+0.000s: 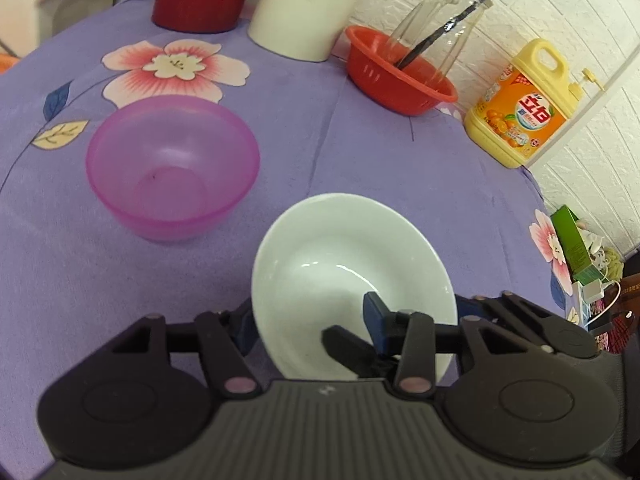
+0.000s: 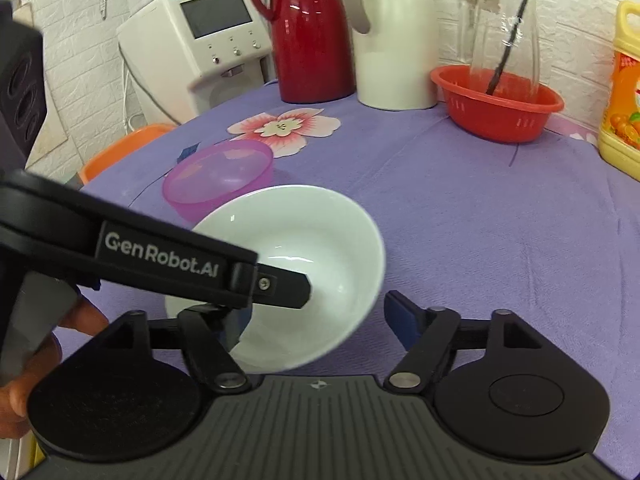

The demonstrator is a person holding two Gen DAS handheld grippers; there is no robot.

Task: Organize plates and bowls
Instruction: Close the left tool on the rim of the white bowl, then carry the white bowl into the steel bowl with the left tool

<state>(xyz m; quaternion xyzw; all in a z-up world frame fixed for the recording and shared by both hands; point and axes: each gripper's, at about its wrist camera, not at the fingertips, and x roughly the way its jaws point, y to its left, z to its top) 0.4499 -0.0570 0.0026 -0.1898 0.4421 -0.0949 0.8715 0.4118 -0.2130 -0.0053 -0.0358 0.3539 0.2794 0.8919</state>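
Note:
A white bowl (image 1: 344, 264) is tilted and held off the purple cloth. My left gripper (image 1: 312, 320) is shut on its near rim, one finger inside the bowl and one outside. In the right wrist view the same white bowl (image 2: 320, 240) sits between my right gripper's (image 2: 320, 316) spread fingers, and the left gripper's finger (image 2: 280, 286) reaches into it. My right gripper is open; its left finger is behind the bowl's rim. A translucent pink bowl (image 1: 172, 168) stands upright on the cloth to the left and beyond; it also shows in the right wrist view (image 2: 220, 176).
At the back stand a red thermos (image 2: 312, 32), a white jug (image 2: 396, 36), and a red basket (image 2: 496, 104) holding a glass pitcher (image 2: 504, 28). A yellow detergent bottle (image 1: 524, 108) is at the right edge. A white appliance (image 2: 196, 40) stands beyond the table's left.

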